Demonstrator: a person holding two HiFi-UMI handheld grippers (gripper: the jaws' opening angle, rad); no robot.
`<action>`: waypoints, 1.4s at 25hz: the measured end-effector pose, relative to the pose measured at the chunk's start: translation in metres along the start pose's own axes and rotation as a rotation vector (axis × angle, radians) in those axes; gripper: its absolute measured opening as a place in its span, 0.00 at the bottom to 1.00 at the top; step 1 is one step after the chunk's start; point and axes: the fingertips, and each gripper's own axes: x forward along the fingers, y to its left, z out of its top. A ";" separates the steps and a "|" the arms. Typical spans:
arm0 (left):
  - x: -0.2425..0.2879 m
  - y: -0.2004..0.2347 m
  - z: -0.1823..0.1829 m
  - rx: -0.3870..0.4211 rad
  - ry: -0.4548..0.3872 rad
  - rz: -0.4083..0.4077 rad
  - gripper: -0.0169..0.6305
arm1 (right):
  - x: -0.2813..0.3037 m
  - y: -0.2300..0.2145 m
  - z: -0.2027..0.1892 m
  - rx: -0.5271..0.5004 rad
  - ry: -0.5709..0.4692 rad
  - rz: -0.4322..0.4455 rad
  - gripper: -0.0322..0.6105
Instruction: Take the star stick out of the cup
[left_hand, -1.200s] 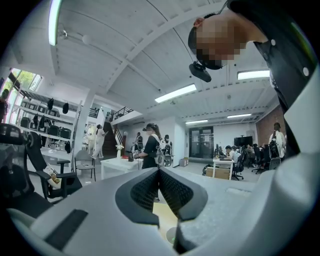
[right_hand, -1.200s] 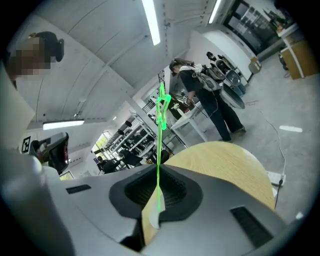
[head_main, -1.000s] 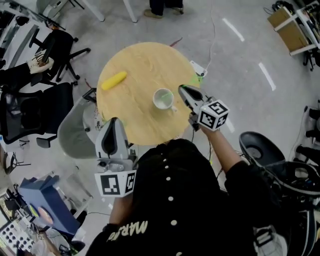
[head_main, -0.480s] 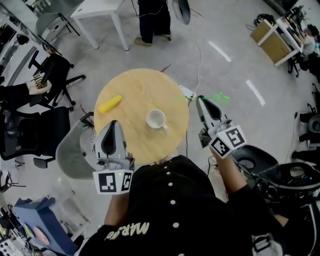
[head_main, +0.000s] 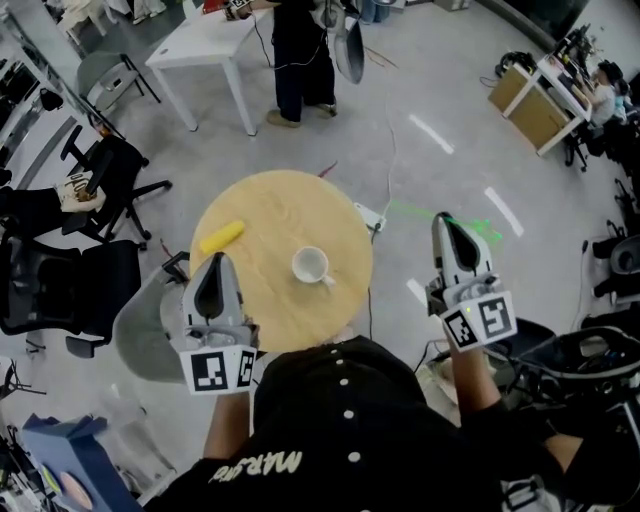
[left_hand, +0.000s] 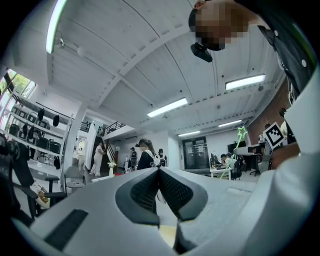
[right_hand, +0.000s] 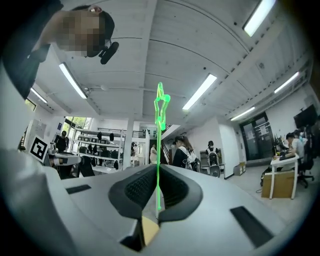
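Note:
My right gripper (head_main: 447, 219) hangs in the air to the right of the round wooden table (head_main: 262, 210), clear of its edge. It is shut on the thin green star stick (head_main: 412, 212). In the right gripper view the stick (right_hand: 159, 145) stands upright between the pads, its star on top. The white cup (head_main: 310, 265) sits on the table with nothing showing in it. My left gripper (head_main: 213, 260) hovers over the table's near left edge, shut and holding nothing (left_hand: 159, 171). The left gripper view also catches the star stick (left_hand: 241, 134) at far right.
A yellow object (head_main: 221, 237) lies on the table's left side. Black office chairs (head_main: 55, 270) stand to the left and a grey chair (head_main: 140, 315) by the table. A person (head_main: 300, 50) stands beside a white table (head_main: 200, 45) farther back. Cables cross the floor.
My right gripper has risen from beside the cup and swung out to the right past the table's edge, carrying the star stick. The left gripper has risen slightly.

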 end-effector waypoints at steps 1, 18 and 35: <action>-0.001 0.002 0.001 -0.002 -0.003 0.003 0.02 | -0.002 0.000 0.004 -0.011 -0.003 -0.006 0.08; -0.015 0.013 0.007 -0.001 0.001 0.020 0.02 | -0.021 0.014 -0.001 -0.038 0.011 -0.035 0.08; -0.017 0.013 0.005 -0.012 0.014 0.002 0.02 | -0.008 0.031 -0.011 -0.040 0.036 -0.014 0.08</action>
